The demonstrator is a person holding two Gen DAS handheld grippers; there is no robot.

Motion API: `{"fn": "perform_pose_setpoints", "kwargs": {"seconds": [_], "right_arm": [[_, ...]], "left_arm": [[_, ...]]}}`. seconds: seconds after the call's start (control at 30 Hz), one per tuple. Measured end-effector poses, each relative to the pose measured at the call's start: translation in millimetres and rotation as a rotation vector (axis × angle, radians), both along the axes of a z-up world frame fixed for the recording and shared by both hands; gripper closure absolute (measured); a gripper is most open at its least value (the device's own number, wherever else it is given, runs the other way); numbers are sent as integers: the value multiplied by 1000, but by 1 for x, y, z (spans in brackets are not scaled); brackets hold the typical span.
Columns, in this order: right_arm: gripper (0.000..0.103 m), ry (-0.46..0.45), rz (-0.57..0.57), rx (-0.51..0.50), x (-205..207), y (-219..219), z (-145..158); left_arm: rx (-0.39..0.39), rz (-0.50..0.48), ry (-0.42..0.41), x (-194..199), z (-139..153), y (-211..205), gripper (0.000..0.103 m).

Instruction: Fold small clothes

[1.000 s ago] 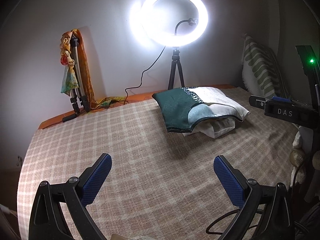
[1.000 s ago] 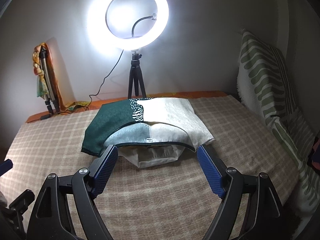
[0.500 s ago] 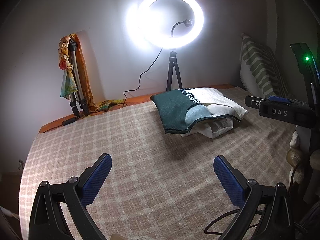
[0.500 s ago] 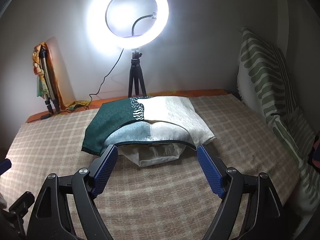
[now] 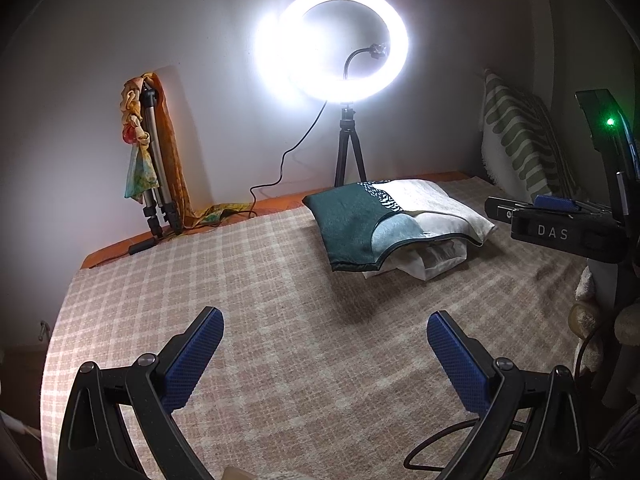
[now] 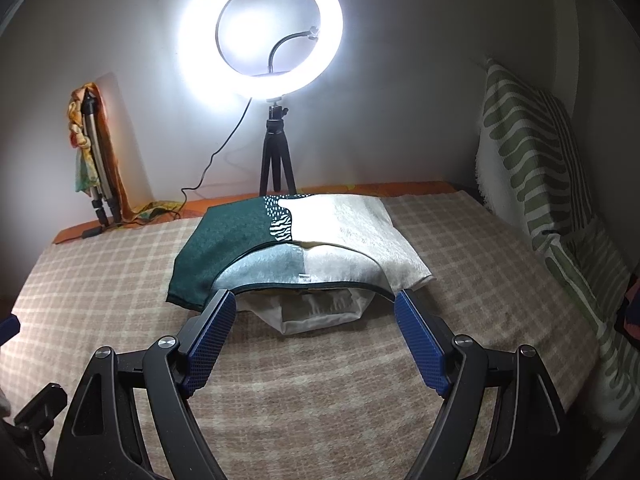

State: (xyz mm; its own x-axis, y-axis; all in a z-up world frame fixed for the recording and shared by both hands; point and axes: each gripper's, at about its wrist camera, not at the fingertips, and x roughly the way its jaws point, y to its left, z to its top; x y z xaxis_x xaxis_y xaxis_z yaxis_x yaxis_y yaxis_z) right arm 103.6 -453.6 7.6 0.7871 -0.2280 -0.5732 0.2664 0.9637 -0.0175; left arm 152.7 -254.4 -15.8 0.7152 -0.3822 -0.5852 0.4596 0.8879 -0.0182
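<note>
A folded green and white garment (image 6: 296,240) lies on the checked bedspread (image 6: 320,380), on top of a white cloth (image 6: 320,312). It also shows in the left wrist view (image 5: 384,220), far right of centre. My right gripper (image 6: 314,304) is open and empty, just in front of the garment's near edge. My left gripper (image 5: 324,328) is open and empty over bare bedspread (image 5: 240,280), well short and left of the garment. The right gripper's body (image 5: 560,232) shows at the right edge of the left wrist view.
A lit ring light on a tripod (image 6: 276,152) stands behind the garment by the wall. A second tripod draped with scarves (image 6: 96,160) leans at the back left. A striped pillow (image 6: 532,152) stands along the right side. A cable (image 5: 280,184) runs along the back edge.
Both grippers have drifted slightly back and up, so the garment sits a little farther away. Nothing was grasped and the garment has not moved.
</note>
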Motion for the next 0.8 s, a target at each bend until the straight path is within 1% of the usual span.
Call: {"fn": "perform_pose_setpoints", "kwargs": {"seconds": [0.8], "right_arm": [[21,6,7,-6,1,3,-2]], "left_arm": [[5,6,2,-2,2,-1,0]]}}
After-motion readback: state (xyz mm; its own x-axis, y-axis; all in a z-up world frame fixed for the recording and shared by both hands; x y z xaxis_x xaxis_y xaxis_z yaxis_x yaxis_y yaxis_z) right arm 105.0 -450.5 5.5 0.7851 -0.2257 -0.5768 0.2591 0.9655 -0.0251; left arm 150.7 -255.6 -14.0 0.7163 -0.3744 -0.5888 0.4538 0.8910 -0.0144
